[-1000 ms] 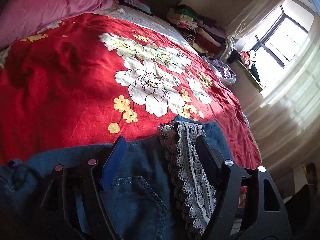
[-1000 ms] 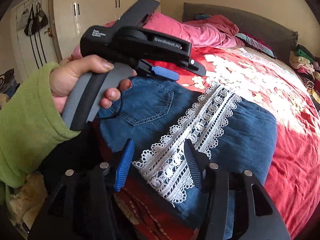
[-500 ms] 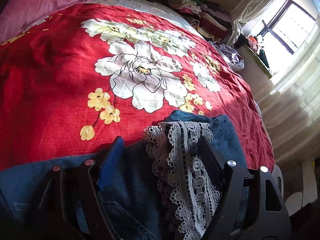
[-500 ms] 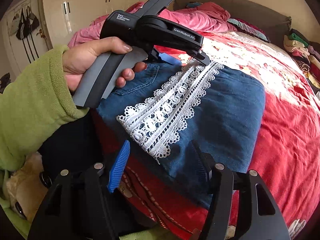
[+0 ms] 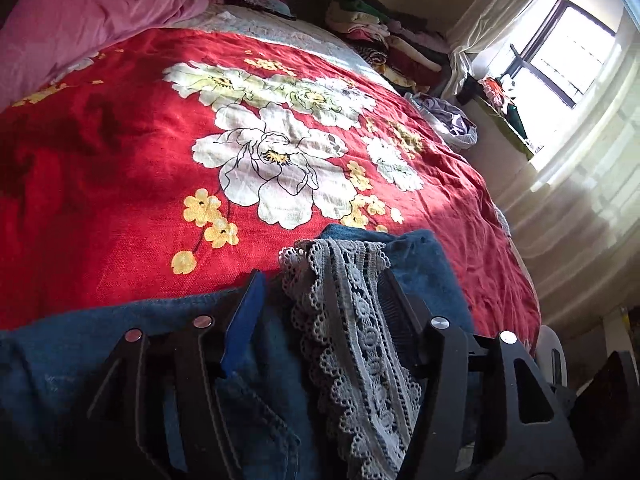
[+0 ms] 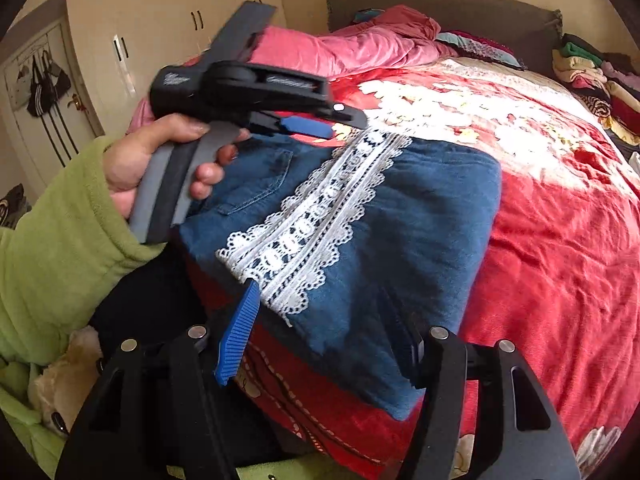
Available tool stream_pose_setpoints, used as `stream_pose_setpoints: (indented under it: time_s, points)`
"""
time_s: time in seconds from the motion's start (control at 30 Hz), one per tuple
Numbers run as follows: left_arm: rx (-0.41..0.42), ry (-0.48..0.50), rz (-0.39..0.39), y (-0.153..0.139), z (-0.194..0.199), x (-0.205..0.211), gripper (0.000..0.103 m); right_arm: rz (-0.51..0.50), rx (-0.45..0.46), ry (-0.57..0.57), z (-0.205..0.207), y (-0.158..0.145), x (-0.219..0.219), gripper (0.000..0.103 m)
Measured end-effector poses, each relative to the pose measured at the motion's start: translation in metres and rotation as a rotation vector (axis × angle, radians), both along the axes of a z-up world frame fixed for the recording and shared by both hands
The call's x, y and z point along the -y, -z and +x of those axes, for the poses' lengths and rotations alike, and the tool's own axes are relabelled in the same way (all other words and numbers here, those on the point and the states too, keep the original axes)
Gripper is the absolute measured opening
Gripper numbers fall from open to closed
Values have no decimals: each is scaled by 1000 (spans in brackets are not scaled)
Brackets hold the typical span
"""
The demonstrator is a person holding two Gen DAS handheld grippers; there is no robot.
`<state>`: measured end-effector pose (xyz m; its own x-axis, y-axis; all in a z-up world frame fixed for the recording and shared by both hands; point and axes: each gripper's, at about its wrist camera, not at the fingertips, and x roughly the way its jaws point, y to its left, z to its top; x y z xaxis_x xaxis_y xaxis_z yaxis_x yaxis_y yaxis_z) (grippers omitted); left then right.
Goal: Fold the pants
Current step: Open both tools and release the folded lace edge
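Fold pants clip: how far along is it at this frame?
Done: the jeans lie as a compact folded block on the red bedspread, lace trim on top. In hand: nothing gripped; the left gripper, its jaws just closing, hovers over the lace, and the right gripper stands open at the near edge. Left: perhaps a final tidy.

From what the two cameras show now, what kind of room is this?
Most likely a bedroom in a home. A large bed with a red floral bedspread fills both views, a pink duvet lies bunched by the headboard, and a built-in wardrobe stands along the wall.
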<state>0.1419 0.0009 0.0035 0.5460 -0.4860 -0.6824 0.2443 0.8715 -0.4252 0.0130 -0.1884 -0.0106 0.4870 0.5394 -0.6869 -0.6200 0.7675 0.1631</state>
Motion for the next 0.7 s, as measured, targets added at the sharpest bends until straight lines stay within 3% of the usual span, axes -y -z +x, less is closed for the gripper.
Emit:
stream_pose_setpoints:
  time_s: [0.23,0.37,0.43,0.7]
  points:
    - [-37,25,-7,0,-73,-8,57,-4,1,47,15,-1,11,59]
    - [-113,56,-77,18,-103,-10,57,-44,16,19,10,4,11,55]
    - [-138,54,-104,23,-111,-9,56,-56,10,19,9,6,12,51]
    - [-253,87,-158,45,-108,13,52,-86,3,30,11,19,17,49]
